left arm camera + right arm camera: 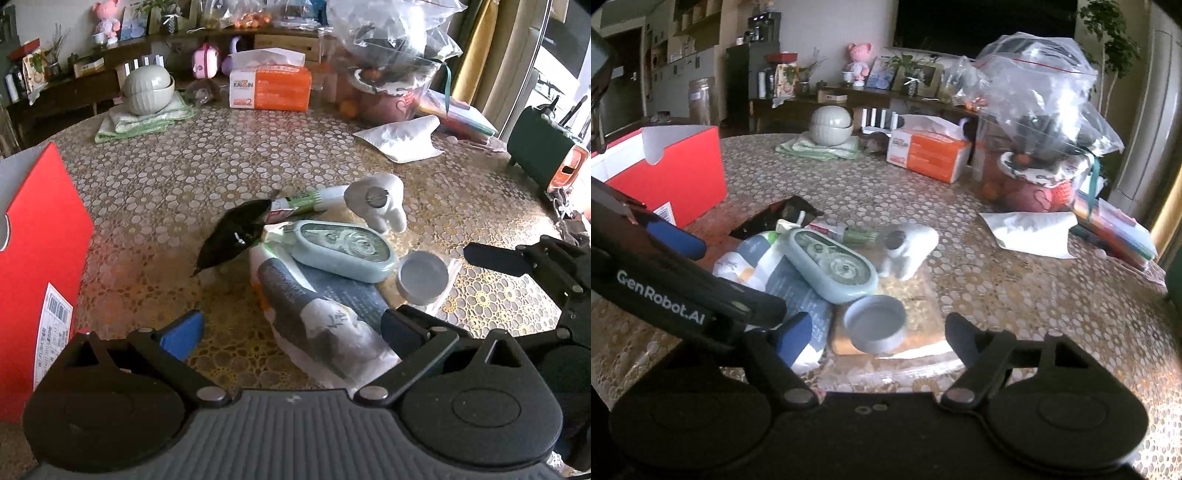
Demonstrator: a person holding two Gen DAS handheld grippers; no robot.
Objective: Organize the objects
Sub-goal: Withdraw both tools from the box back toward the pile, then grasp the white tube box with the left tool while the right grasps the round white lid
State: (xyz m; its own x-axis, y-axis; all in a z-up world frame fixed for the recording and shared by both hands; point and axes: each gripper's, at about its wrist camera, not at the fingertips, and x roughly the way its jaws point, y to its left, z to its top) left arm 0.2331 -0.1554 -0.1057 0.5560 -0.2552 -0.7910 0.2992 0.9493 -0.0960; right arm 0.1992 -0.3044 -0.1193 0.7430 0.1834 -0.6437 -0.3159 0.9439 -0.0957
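Evidently both grippers hung low over a small heap on the pebble-patterned bench [177, 177]. The left gripper [291, 328] had its fingers spread wide around a grey-and-white soft pouch [317, 325], not yet touching it. The right gripper [882, 332] was likewise open and empty, just short of a shallow round grey tin [875, 325].

An oval pale-blue plastic case [343, 251] lay across the pouch, with a white tooth-shaped holder [380, 203] beyond it and an open red cardboard box [679, 173] to the left. Pulling the pouch first would likely tip the case, so lifting the tin or case clear seemed wiser, then carrying items to the box.
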